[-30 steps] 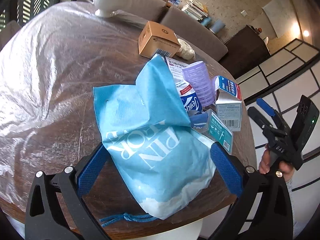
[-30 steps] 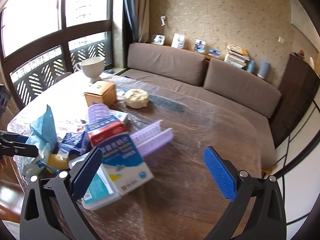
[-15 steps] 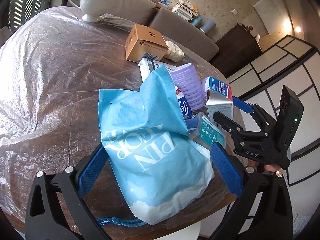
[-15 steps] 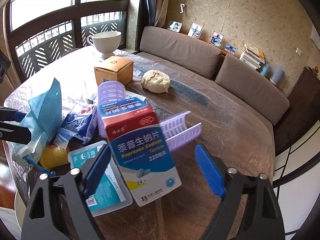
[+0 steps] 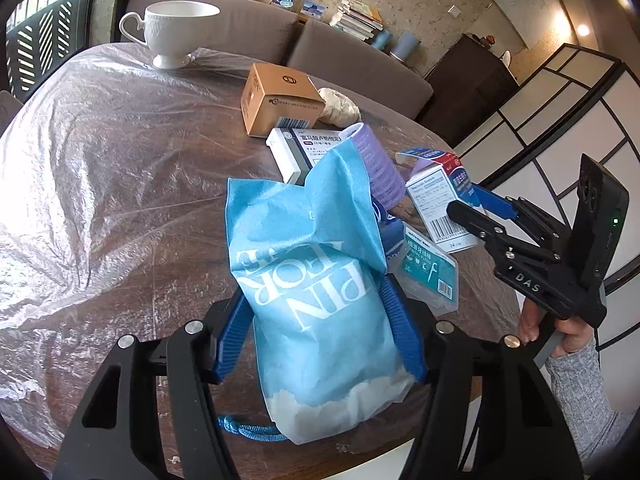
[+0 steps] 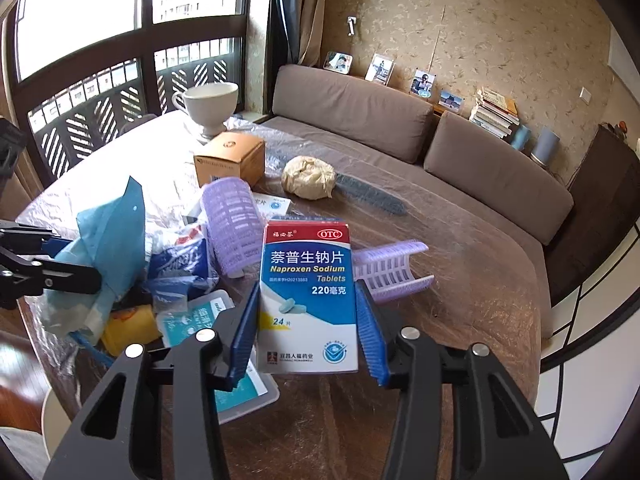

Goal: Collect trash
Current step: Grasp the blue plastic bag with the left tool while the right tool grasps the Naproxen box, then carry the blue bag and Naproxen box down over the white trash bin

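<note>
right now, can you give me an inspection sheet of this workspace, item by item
surface: round brown wooden table under a wrinkled clear plastic sheet
job's things: light blue fabric drawstring bag at the near edge; white, red and blue Naproxen Sodium tablet box
clutter: two purple ribbed plastic rollers; tan cardboard box; white footed cup; beige crumpled paper ball; other medicine cartons; yellow item by the bag
grippers: left gripper has just been closing, pads pressing the bag's sides; right gripper has just closed on the tablet box
cables: nothing seen
surroundings: brown sofa, photos and books on the ledge, windows
</note>
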A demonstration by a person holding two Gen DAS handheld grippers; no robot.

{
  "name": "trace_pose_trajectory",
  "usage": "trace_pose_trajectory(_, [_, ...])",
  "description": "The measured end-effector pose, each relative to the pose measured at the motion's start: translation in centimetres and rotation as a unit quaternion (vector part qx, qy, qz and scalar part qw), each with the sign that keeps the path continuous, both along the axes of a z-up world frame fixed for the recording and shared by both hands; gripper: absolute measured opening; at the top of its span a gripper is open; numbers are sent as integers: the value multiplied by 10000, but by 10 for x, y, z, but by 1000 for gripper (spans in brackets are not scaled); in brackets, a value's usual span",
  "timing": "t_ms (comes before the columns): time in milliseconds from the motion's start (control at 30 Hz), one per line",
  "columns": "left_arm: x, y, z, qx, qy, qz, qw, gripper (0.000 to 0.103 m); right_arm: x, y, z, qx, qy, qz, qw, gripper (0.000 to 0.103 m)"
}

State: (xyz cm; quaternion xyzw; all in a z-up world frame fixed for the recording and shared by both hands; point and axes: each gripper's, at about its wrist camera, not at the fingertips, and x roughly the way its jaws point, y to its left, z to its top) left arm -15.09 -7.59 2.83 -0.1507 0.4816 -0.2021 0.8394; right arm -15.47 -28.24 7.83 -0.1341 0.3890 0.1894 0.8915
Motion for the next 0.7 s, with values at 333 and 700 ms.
trace_pose_trajectory(333, [-8, 16, 8, -88, -147, 104, 9998, 59, -14, -7, 14, 571, 138, -138, 9982, 45])
trace_pose_trajectory(700, [-6, 22, 9, -124, -132, -6, 9998, 62, -39, 3, 29, 508, 2, -297, 9983, 45])
